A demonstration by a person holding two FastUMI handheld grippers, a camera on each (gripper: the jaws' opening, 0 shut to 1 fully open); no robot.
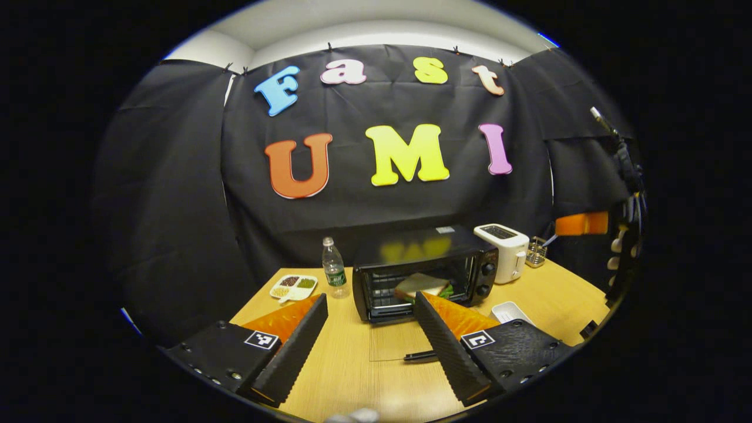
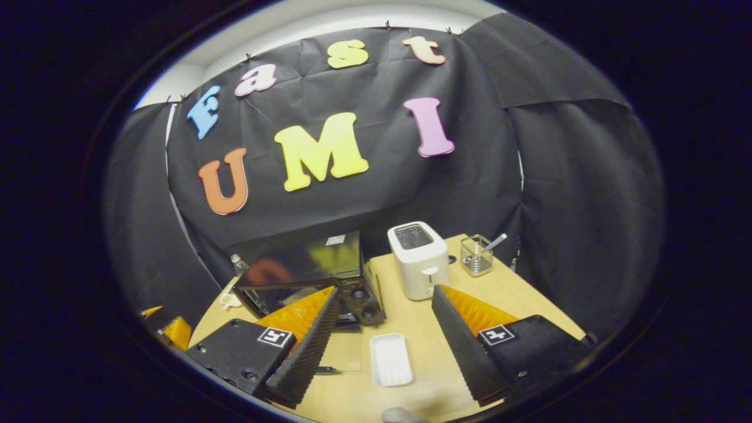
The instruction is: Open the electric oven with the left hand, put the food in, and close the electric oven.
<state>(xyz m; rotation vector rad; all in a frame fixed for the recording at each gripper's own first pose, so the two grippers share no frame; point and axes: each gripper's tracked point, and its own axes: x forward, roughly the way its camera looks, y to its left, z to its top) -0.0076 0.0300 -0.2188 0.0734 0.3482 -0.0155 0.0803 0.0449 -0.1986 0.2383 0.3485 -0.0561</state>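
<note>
**Sandwich is in, door is down: only the closing is left**

Your left tongs [image 1: 370, 341] hang spread wide and empty above the worktop [image 1: 352, 376], pointed straight at the oven mouth. That stance makes sense: with nothing to carry, they are free to go under the door and lift it. In the right gripper view your right tongs [image 2: 385, 335] are also spread with nothing between them, held back over the right half of the worktop, so they stay out of the door's swing.

Just beyond the left tongs lies the glass door [image 1: 390, 341], folded flat onto the worktop with its dark handle [image 1: 420, 355] at the near edge, close to your right-hand finger in that view. Behind it the electric oven [image 1: 426, 273] stands open, and the sandwich [image 1: 423, 286] rests on the rack inside, bread on top with something green at its edge. The food step looks done.

The white tray [image 2: 390, 359] sits empty on the worktop in front of the oven's knobs, probably where the sandwich came from. The toaster [image 2: 418, 258] and wire basket [image 2: 476, 255] stand to the right, the water bottle [image 1: 333, 267] and a divided dish [image 1: 294, 286] to the left, all apart from the door's path.

For the close, I'd judge you need to catch the handle from beneath and swing it up.
</note>
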